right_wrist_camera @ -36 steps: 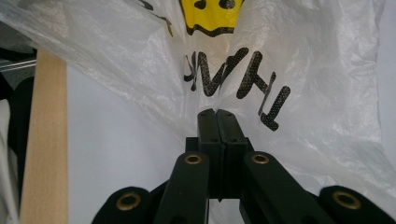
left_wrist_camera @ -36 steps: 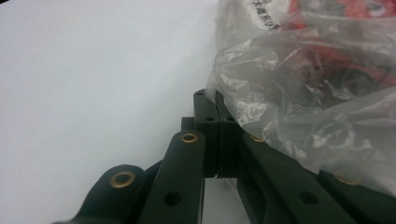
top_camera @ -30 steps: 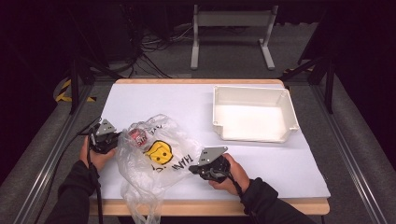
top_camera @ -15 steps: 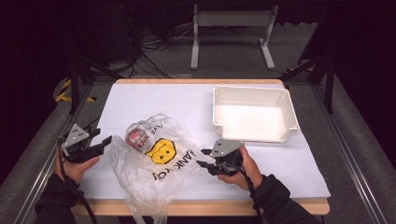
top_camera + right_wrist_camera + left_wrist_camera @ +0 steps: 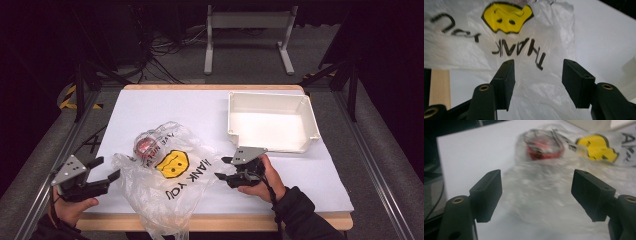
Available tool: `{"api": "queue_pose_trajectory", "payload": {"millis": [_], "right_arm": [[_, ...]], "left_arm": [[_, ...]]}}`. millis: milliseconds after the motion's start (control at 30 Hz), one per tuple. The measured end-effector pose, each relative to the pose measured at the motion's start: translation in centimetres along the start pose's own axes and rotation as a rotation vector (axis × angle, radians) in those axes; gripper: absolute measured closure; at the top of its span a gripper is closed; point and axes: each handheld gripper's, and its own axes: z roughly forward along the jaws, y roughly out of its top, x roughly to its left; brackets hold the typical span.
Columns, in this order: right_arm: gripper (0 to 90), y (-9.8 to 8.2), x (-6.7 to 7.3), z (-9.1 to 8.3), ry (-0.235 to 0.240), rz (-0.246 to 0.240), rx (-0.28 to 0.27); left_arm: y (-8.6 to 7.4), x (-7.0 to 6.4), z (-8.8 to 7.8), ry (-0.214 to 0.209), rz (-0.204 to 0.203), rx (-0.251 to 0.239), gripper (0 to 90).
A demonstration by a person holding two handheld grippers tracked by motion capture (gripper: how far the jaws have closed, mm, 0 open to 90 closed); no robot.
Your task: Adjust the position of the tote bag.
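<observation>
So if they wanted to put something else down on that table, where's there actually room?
The white sheet is bare along its far edge, from the far left corner across to the white tray. A strip right of the right claw, below the tray, is free too. The near left is crowded by the plastic bag.

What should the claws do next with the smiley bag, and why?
Probably pull back a little more. Both claws, left and right, have just been opening and pinch nothing, and the plastic bag lies loose on the table with the red can inside.

Both grippers [image 5: 102,170] [image 5: 223,168] off plastic bag [image 5: 170,185], jaws just opened, L further out.
</observation>
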Motion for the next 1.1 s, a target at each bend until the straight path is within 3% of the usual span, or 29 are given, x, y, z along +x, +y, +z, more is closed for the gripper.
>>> {"api": "queue_pose_trajectory", "payload": {"millis": [67,133,167,300,333,400,467,567,600,633,700,767,800,833,1000,1100], "right_arm": [[44.8,0.4,-0.1,-0.6,-0.006,0.002,-0.035],[45.1,0.5,-0.2,-0.9,-0.017,0.001,-0.039],[45.2,0.5,-0.2,-1.0,-0.033,-0.005,-0.032],[45.1,-0.6,-0.7,0.5,-0.100,-0.020,0.077],[44.6,-0.9,-0.9,0.9,-0.097,-0.006,0.097],[44.4,-1.5,-1.1,1.9,-0.108,0.019,0.135],[43.2,-2.1,-1.3,2.9,-0.113,0.019,0.177],[41.9,-2.5,-1.7,3.6,-0.116,0.044,0.191],[40.9,-2.5,-1.8,3.7,-0.123,0.037,0.189],[39.2,-2.6,-2.0,3.8,-0.138,0.046,0.192],[35.6,-2.9,-2.4,4.0,-0.119,0.079,0.191],[33.4,-3.3,-2.6,4.3,-0.133,0.096,0.201],[33.6,-3.4,-2.9,4.3,-0.115,0.119,0.192],[35.4,-3.5,-3.0,4.2,-0.114,0.125,0.191],[80.8,-3.5,-2.8,3.8,-0.040,0.128,0.181],[89.3,-3.5,-2.6,3.4,-0.021,0.110,0.189]], "left_arm": [[-0.2,-0.6,1.1,-0.013,0.020,0.045,22.5],[-0.4,-0.7,1.7,-0.021,0.020,0.071,21.0],[-0.7,-0.8,2.7,-0.045,0.007,0.095,21.0],[-0.9,-1.0,4.4,-0.045,0.027,0.150,21.0],[-1.0,-1.0,4.8,-0.033,0.048,0.171,22.0],[-1.1,-0.9,5.3,-0.015,0.037,0.195,25.6],[-1.2,-0.6,5.8,0.002,0.038,0.223,31.3],[-1.5,0.0,6.4,0.023,0.034,0.248,44.3],[-1.5,0.4,6.4,0.020,0.014,0.242,45.2],[-1.5,0.5,6.5,0.017,0.007,0.237,52.8],[-1.4,0.8,6.6,0.004,0.001,0.231,59.5],[-1.3,1.1,6.8,-0.005,0.017,0.231,65.7],[-1.3,1.2,6.9,-0.006,0.030,0.231,69.9],[-1.2,1.2,7.0,-0.003,0.033,0.232,72.5],[-1.0,1.6,7.4,0.006,0.044,0.227,85.0],[-0.6,2.1,8.0,0.022,0.042,0.225,87.6]]}}
